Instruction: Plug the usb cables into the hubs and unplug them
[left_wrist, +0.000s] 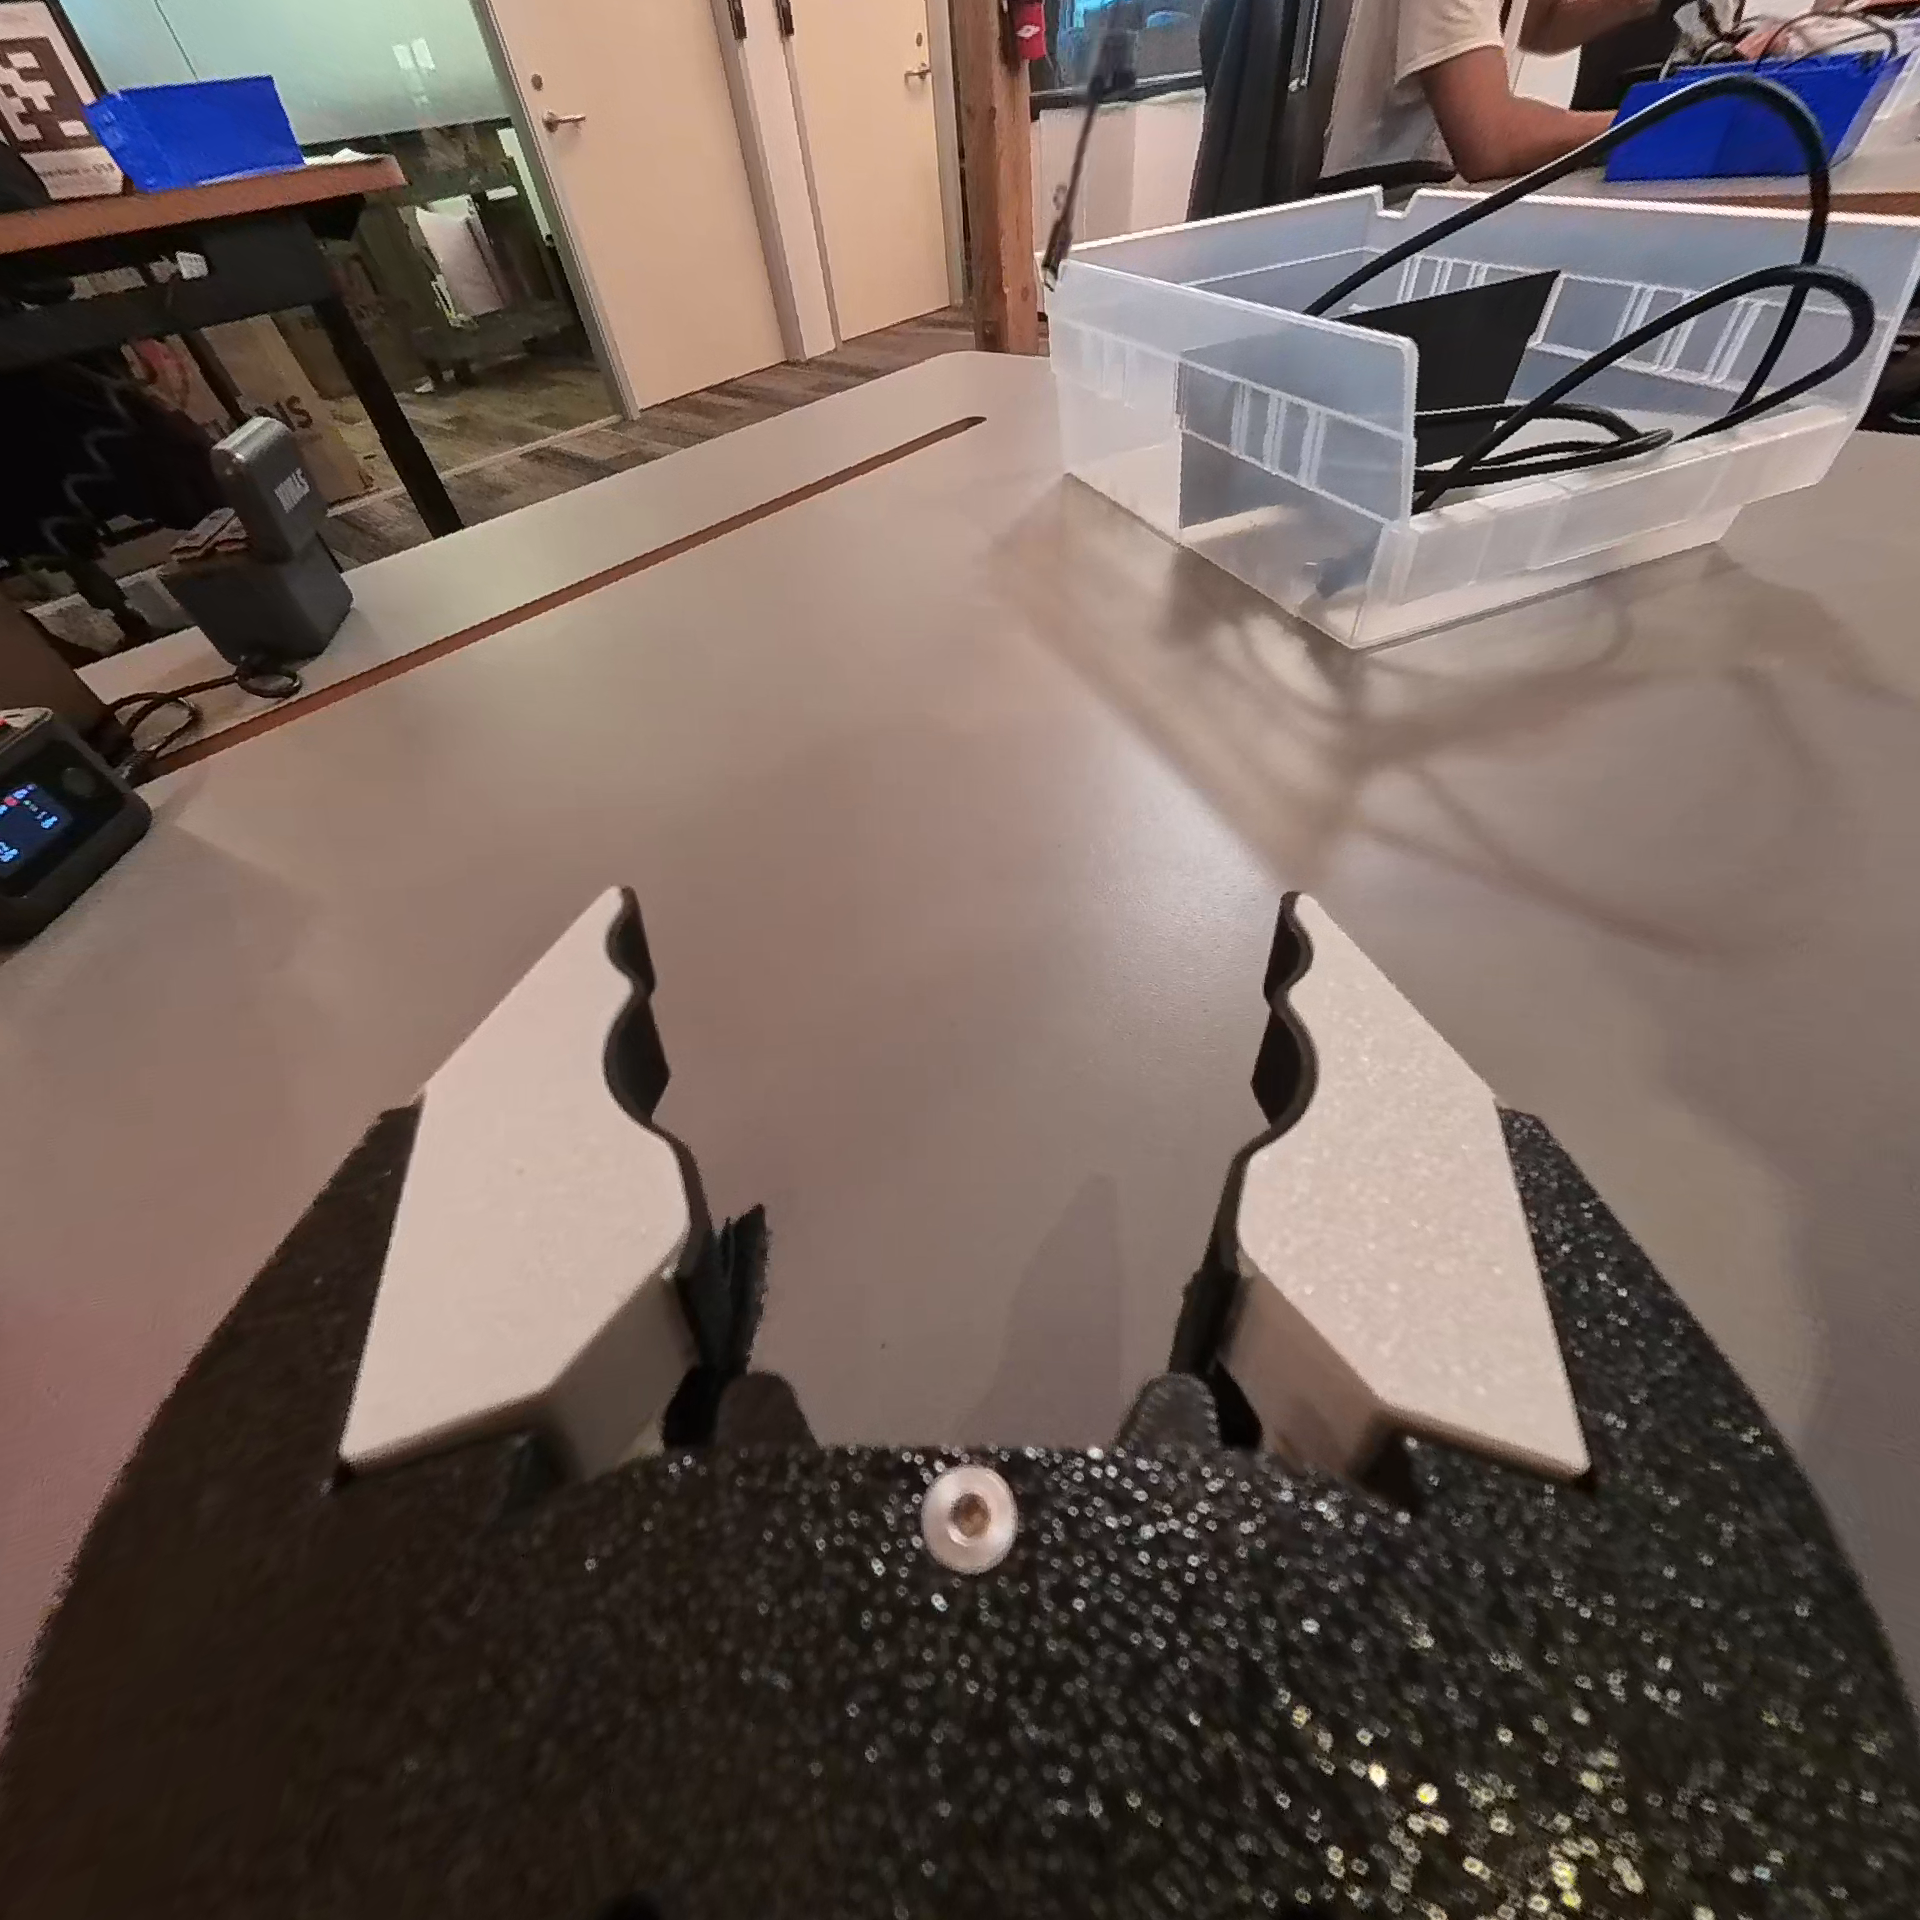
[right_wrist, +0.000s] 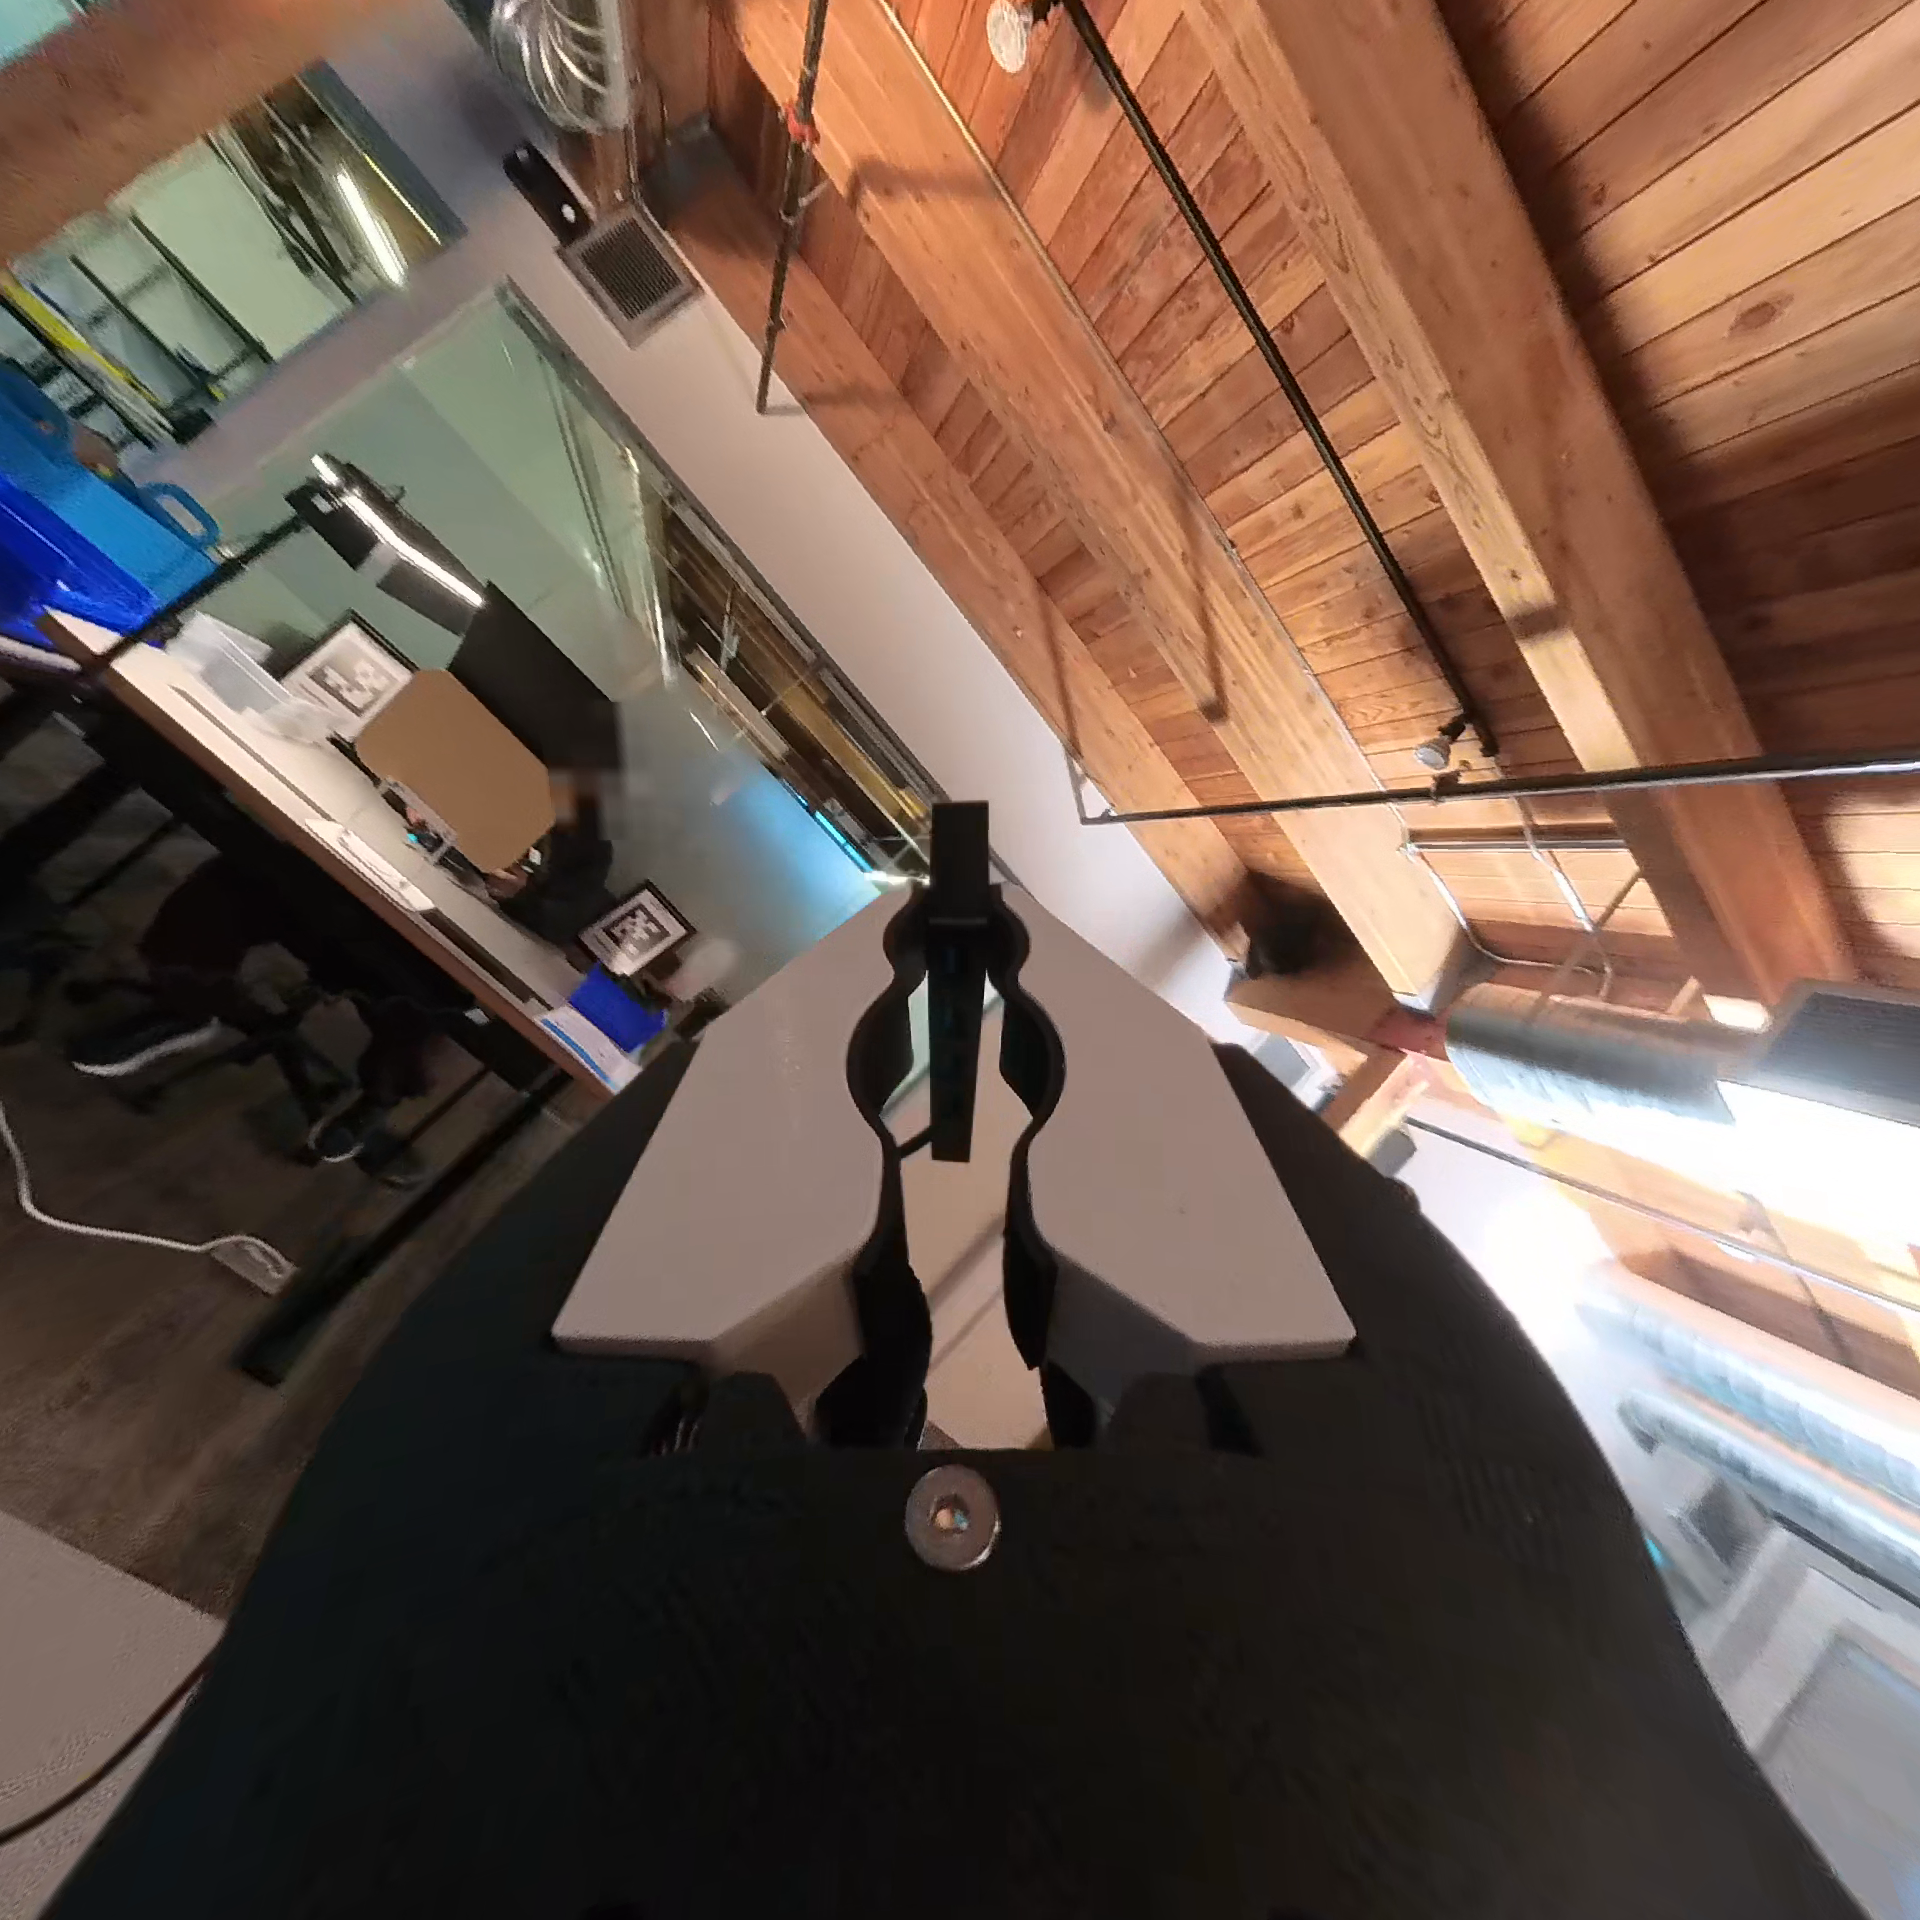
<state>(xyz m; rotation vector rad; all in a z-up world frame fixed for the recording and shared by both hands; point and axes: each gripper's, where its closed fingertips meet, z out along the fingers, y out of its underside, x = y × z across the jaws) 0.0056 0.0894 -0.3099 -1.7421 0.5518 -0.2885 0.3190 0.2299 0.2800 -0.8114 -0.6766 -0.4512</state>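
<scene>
The left claw (left_wrist: 956, 914) is wide open and holds nothing, low over the bare grey table (left_wrist: 883, 727). Further right, black USB cables (left_wrist: 1621, 384) loop inside a clear plastic bin (left_wrist: 1558, 561). The right claw (right_wrist: 954, 914) points up at the wooden ceiling (right_wrist: 1351, 364), pinching a thin black USB hub (right_wrist: 956, 997).

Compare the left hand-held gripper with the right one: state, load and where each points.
The left hand-held gripper stands wide open; the right hand-held gripper is shut.
The left one holds nothing, with only bare table between its fingers; the right one clamps a thin black plug-like piece.
The left one points low across the table toward the clear bin; the right one is tilted up toward the wooden ceiling.
Both have pale scalloped fingers on black bodies.
</scene>
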